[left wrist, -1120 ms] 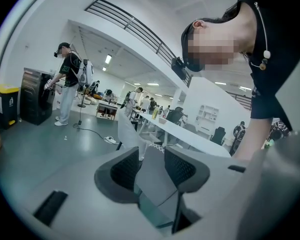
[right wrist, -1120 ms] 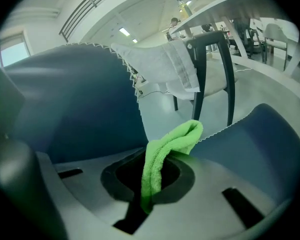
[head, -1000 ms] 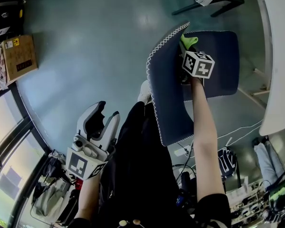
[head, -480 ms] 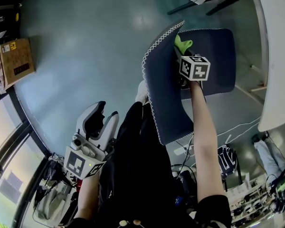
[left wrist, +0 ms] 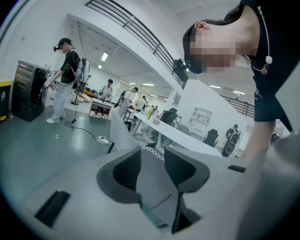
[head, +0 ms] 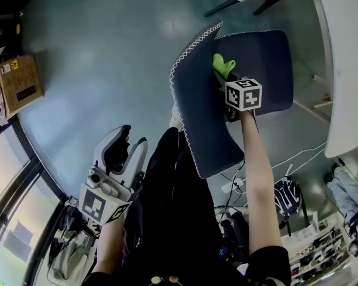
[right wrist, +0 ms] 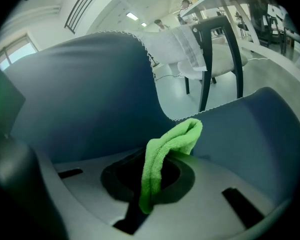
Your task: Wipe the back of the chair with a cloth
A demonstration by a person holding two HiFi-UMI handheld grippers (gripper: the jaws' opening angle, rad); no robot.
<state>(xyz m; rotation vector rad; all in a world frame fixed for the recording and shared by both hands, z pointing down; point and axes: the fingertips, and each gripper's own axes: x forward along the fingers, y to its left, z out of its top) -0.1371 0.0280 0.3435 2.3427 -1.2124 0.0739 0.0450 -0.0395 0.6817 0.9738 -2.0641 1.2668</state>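
The right claw (head: 225, 81) is held over the dark blue chair (head: 204, 124) and is clenched on a green cloth (head: 222, 65). In the right gripper view the cloth (right wrist: 162, 151) is seen pinched between the jaws of that claw (right wrist: 149, 178), and its folded free end sticks out toward the fold where the chair's back (right wrist: 80, 94) meets the seat (right wrist: 260, 129). Whether the cloth touches the upholstery cannot be told. A white stitched edge is seen along the rim of the back in the head view. The left claw (head: 131, 143) is held low at the person's side, well apart from the chair, above the grey-blue floor (head: 107, 52). In the left gripper view the jaws of this claw (left wrist: 153, 168) stand apart and nothing is gripped between them; only a piece of the stitched chair edge is seen far off through the gap. A cardboard box (head: 18, 82) is set on the floor at the left, and a white tabletop (head: 346, 64) is seen just beside the chair at the right. A second chair (right wrist: 217, 49) with black legs is seen beyond the blue one.
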